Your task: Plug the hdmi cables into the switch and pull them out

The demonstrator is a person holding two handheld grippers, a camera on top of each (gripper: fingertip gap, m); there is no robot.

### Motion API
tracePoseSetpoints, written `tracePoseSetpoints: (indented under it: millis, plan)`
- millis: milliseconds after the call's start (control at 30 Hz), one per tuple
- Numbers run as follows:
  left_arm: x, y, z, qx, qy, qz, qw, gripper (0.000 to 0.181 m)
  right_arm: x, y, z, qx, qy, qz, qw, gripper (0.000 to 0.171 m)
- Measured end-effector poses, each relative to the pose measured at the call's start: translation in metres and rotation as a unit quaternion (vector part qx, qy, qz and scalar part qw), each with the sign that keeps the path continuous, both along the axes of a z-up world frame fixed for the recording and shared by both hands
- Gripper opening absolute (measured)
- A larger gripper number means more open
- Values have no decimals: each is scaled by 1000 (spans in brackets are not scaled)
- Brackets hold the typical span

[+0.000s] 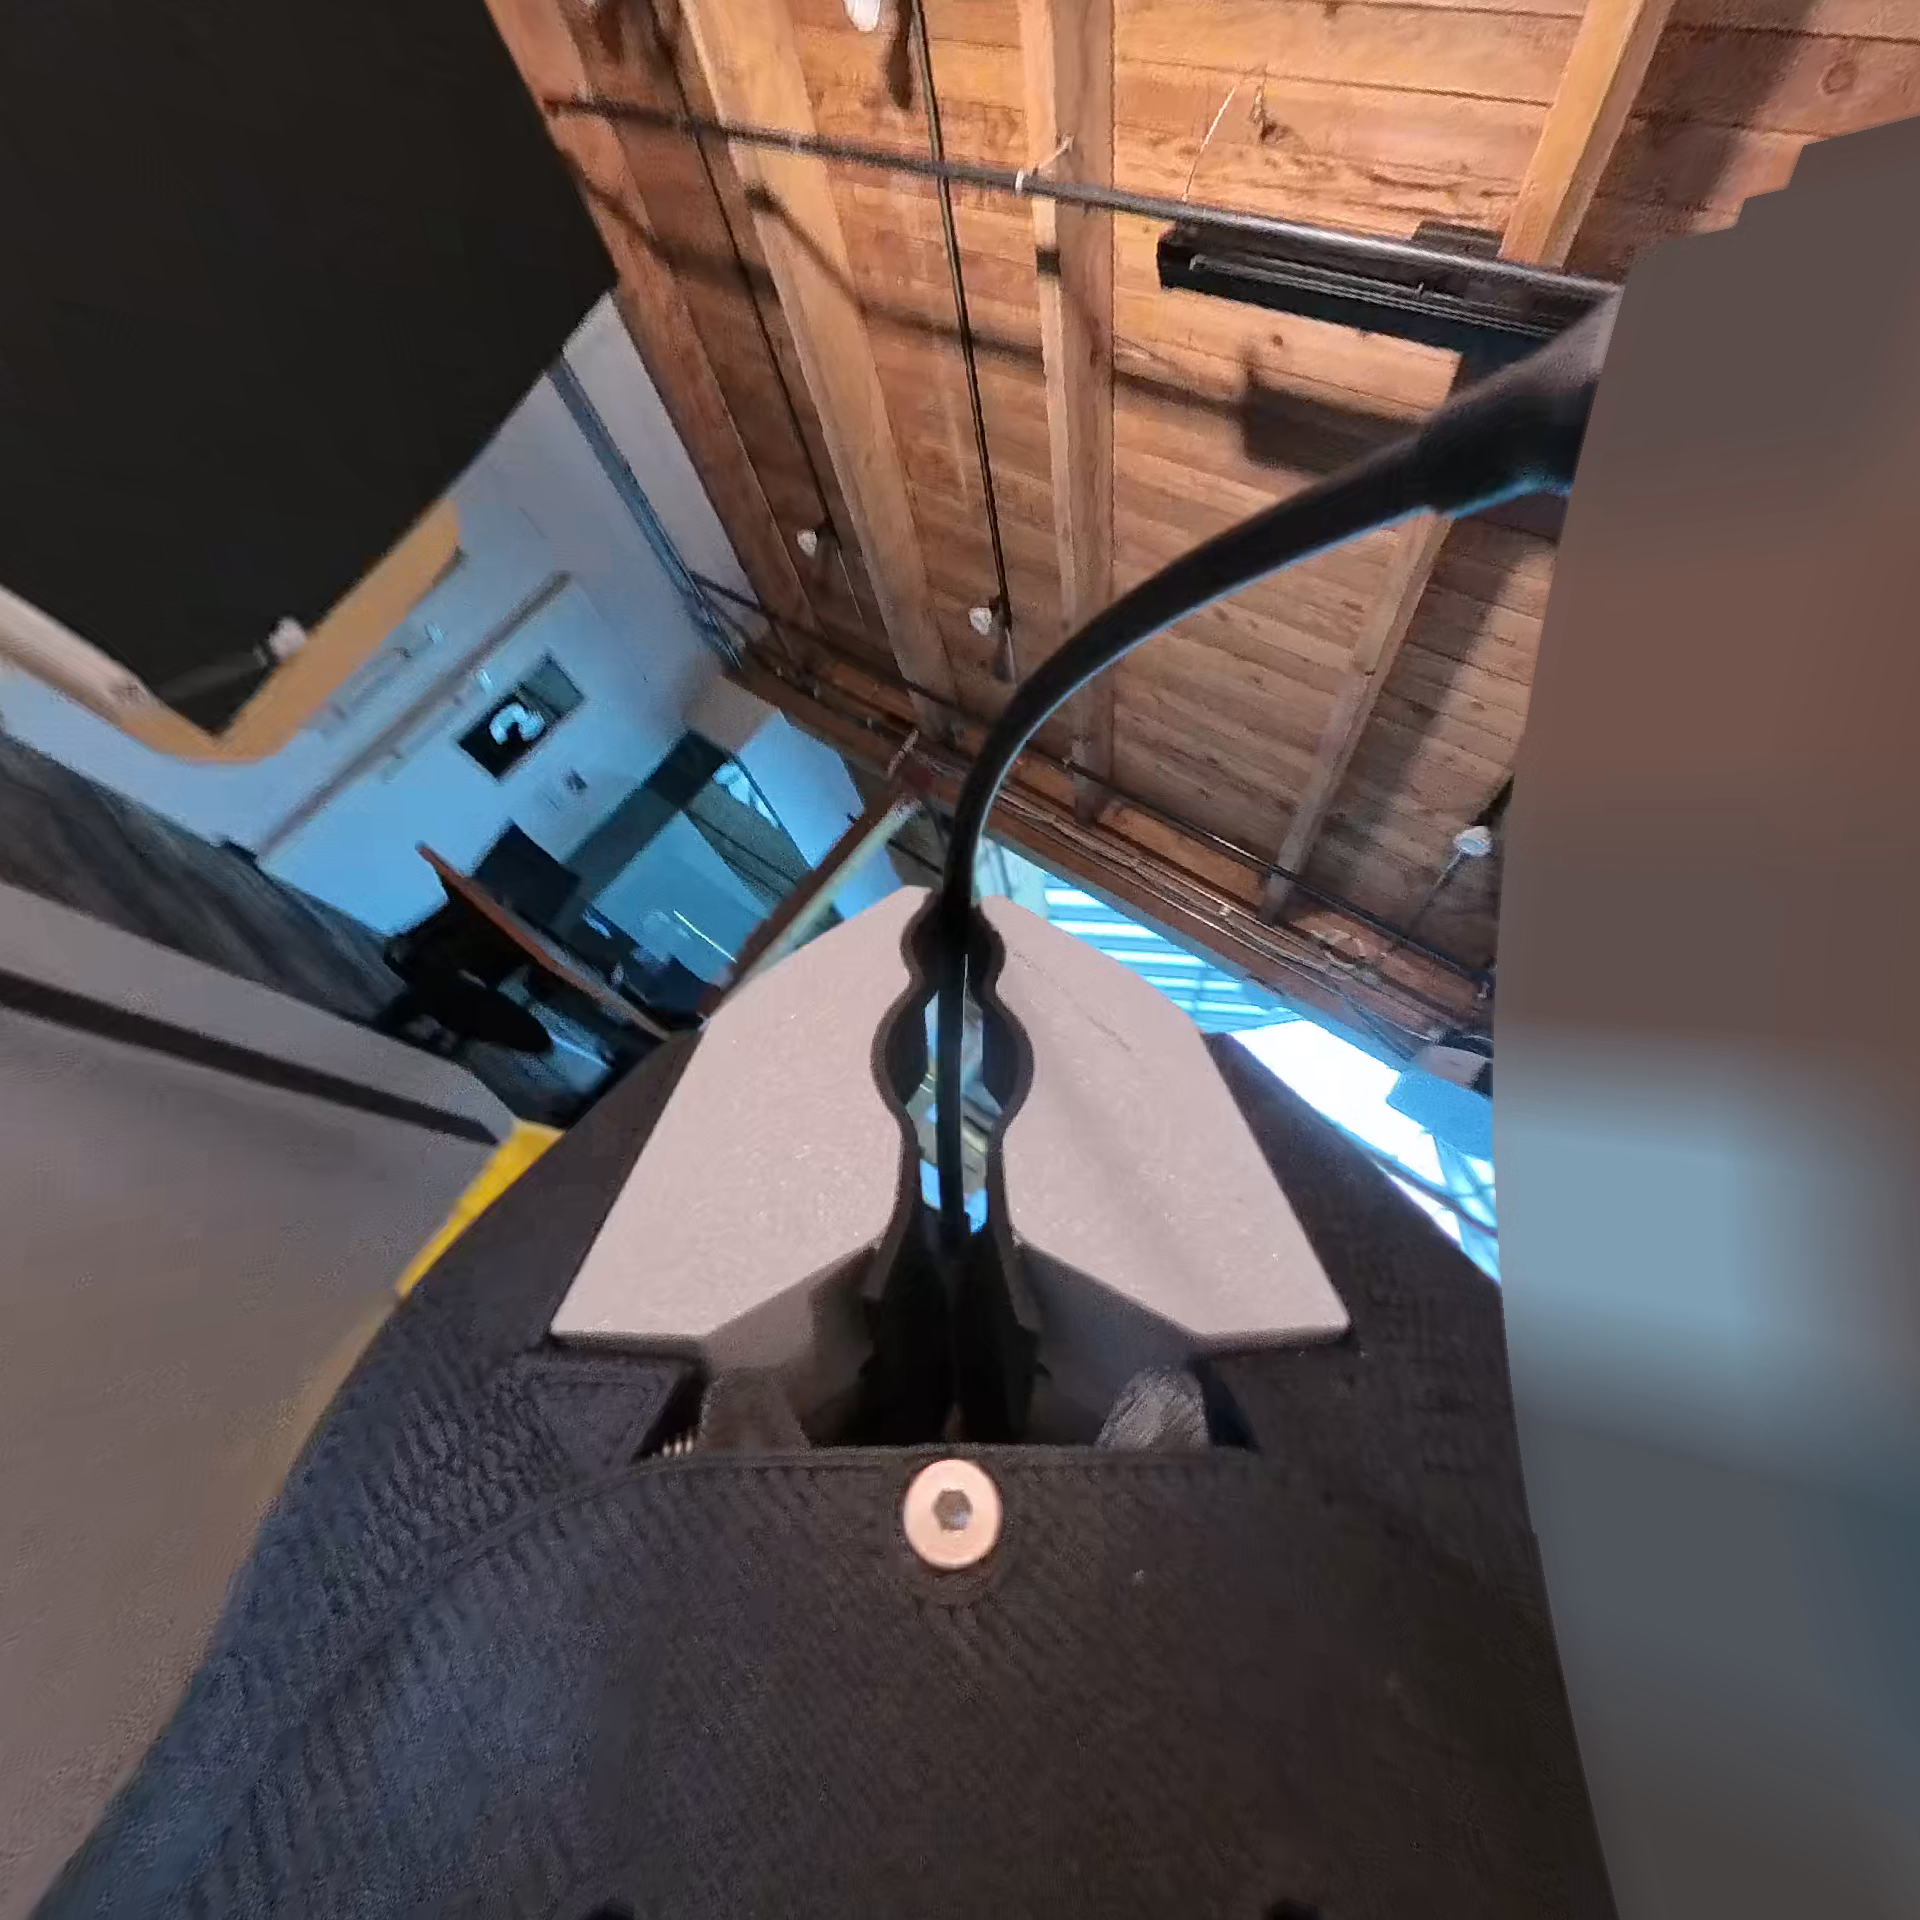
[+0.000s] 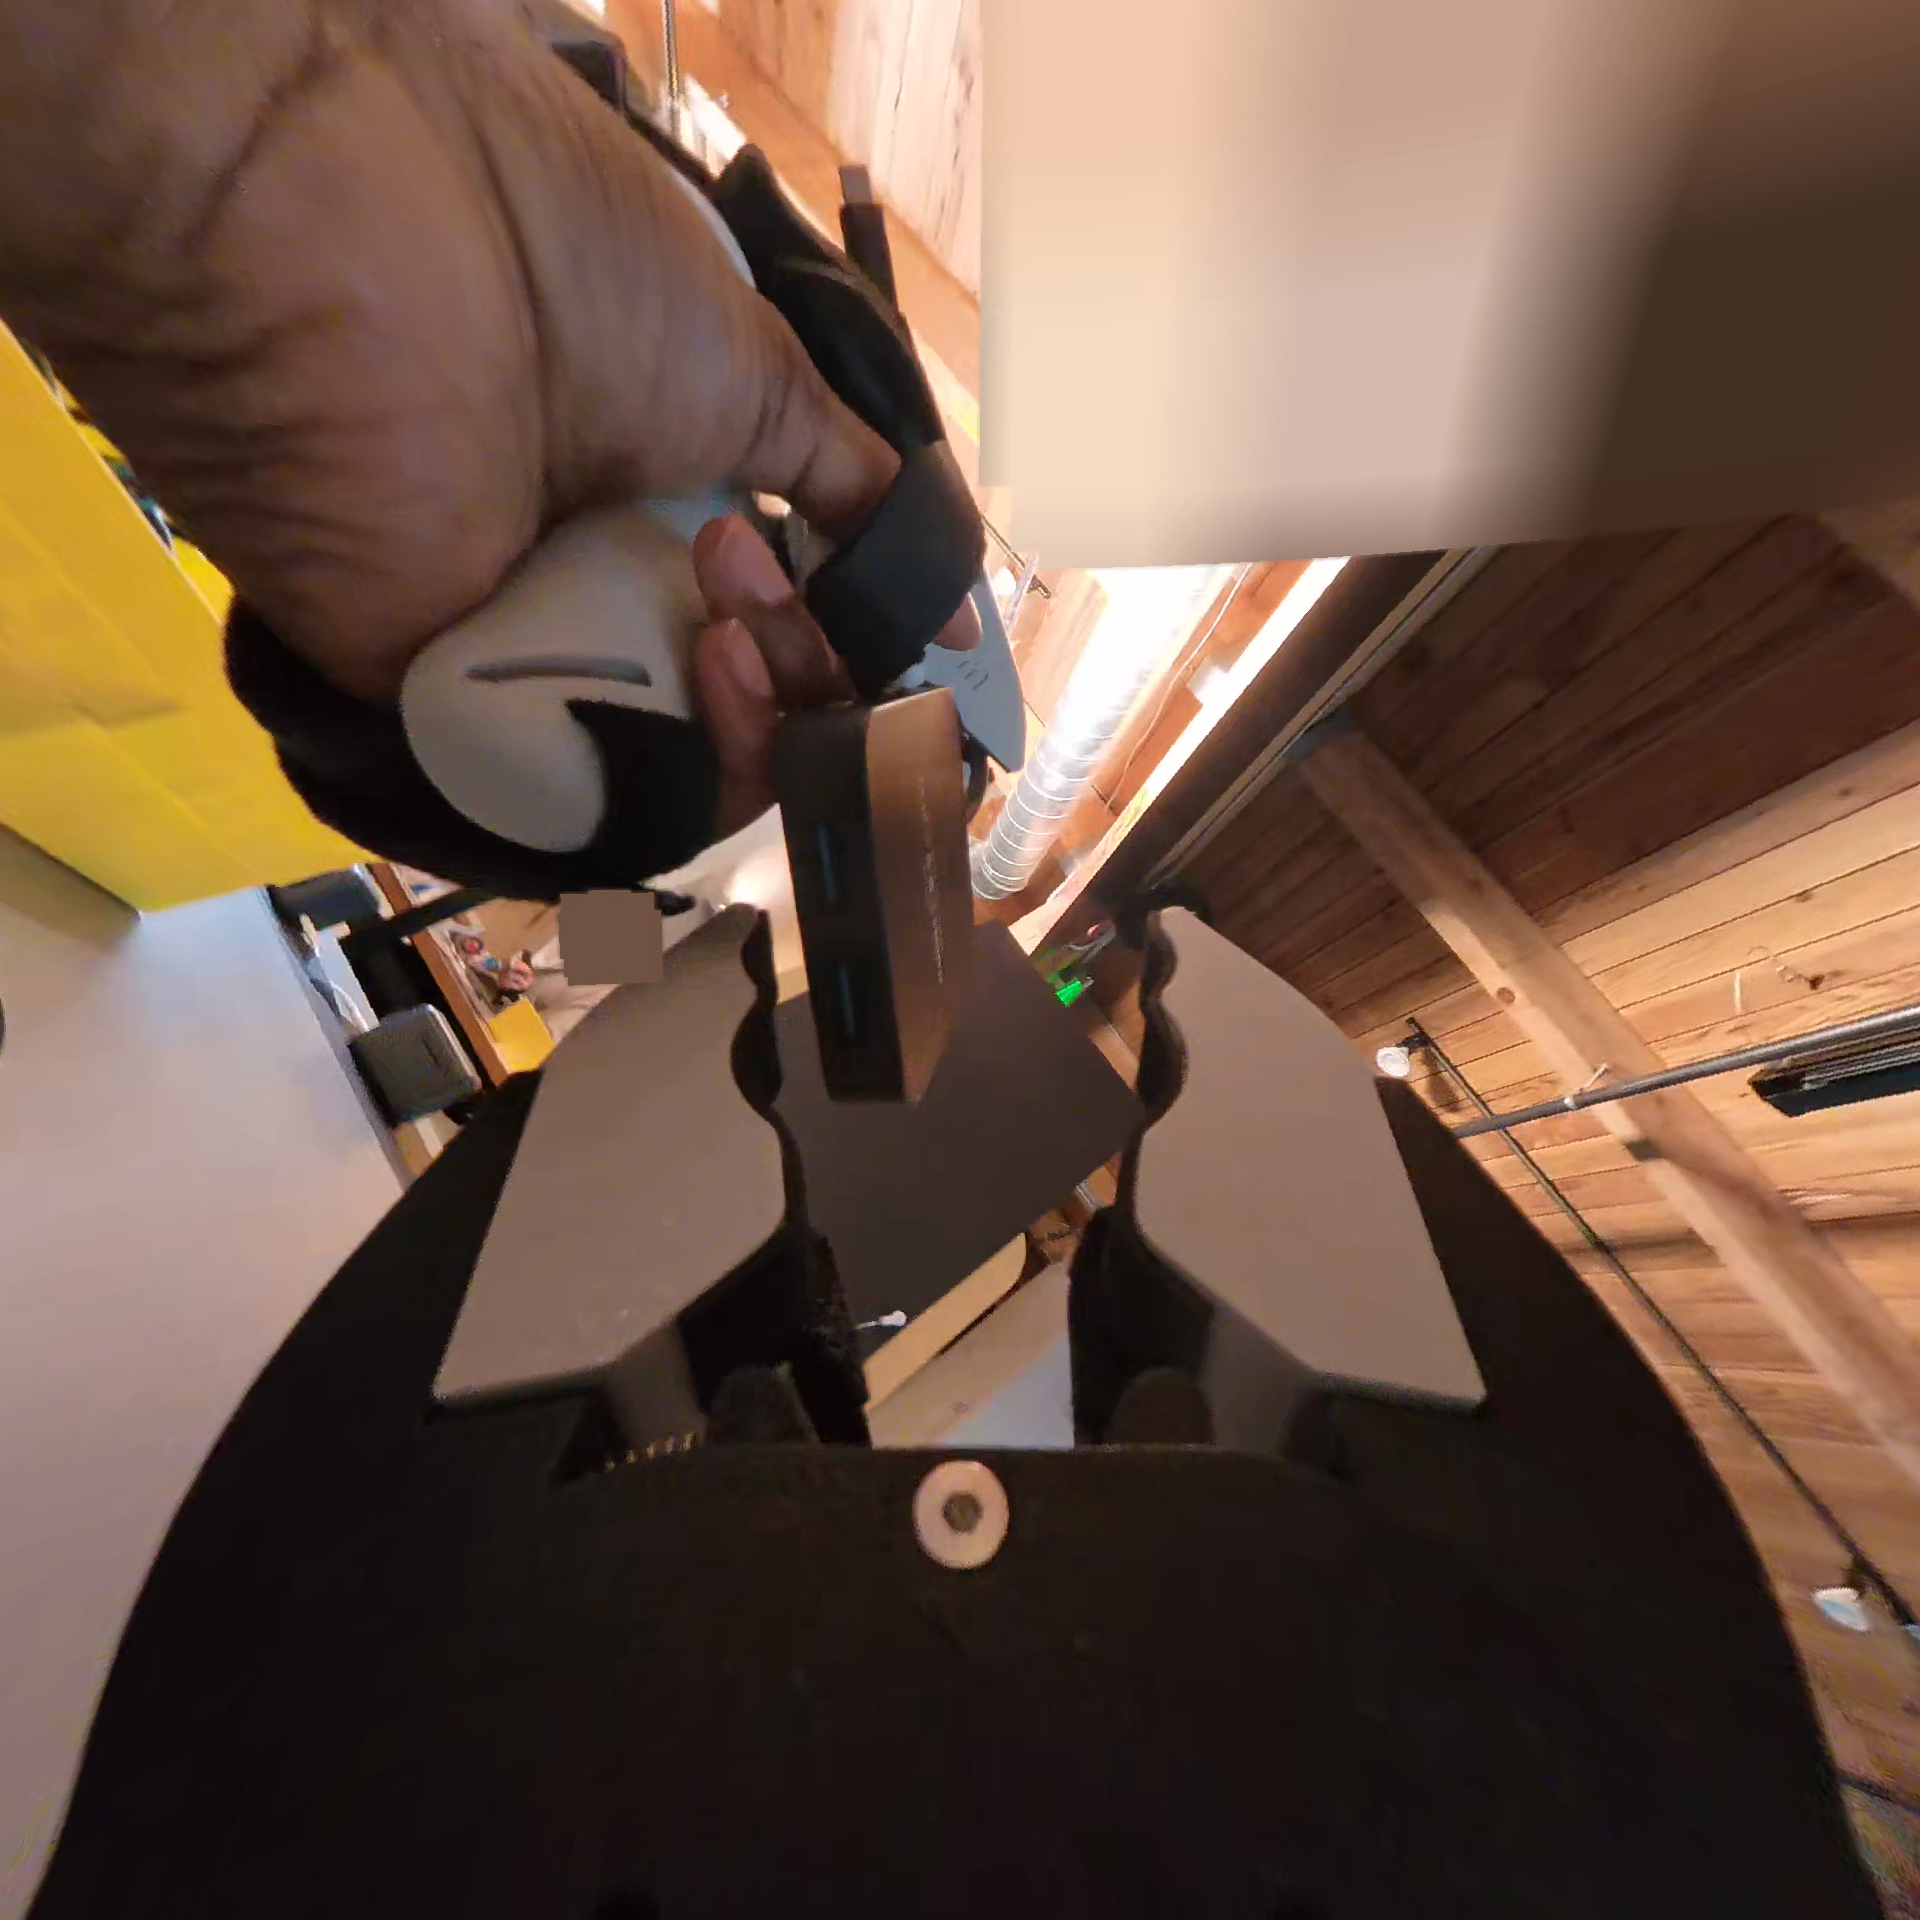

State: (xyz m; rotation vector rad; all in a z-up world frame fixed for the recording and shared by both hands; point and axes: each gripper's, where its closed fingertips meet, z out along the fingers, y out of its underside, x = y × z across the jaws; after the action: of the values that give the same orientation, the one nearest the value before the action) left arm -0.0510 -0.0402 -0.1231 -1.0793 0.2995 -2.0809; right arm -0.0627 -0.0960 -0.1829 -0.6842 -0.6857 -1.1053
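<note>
My left gripper (image 1: 951, 925) points up at the ceiling and is shut on a thin black HDMI cable (image 1: 1049, 707). The cable curves up and right to a thicker black end (image 1: 1507, 436). In the right wrist view a hand (image 2: 364, 364) holds that left gripper (image 2: 971, 681), and a black plug (image 2: 862, 213) sticks up behind it. The dark box-shaped switch (image 2: 883, 914), with two ports on its side, hangs just under the left gripper's tip. How it is attached is hidden. My right gripper (image 2: 951, 935) is open and empty, and the switch's lower end shows between its fingers.
A wooden plank ceiling with beams and black pipes (image 1: 1143, 312) fills the upper parts of both views. A yellow surface (image 2: 94, 675) lies at the left. A dark flat panel (image 2: 935, 1174) sits behind the switch. A ribbed white duct (image 2: 1029, 800) runs behind.
</note>
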Motion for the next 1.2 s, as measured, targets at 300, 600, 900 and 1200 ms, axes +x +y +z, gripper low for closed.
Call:
tracePoseSetpoints:
  millis: [300, 600, 900, 1200]
  plan:
    - [14, 1, -30, -48, 28, -84, 995, 16, 20, 0, -3, -89, 113, 97, 985, 14]
    - [-26, 34, -58, 226, 187, 13, 956, 40, 82, -13, 5, -123, 252, 141, 949, 13]
    - [-160, 143, -71, 389, 424, 333, 747, 45, 129, -31, 8, -114, 254, 59, 959, 14]
    - [-195, 201, -121, 223, 524, 355, 741, 45, 128, -29, 7, -121, 229, 32, 965, 14]
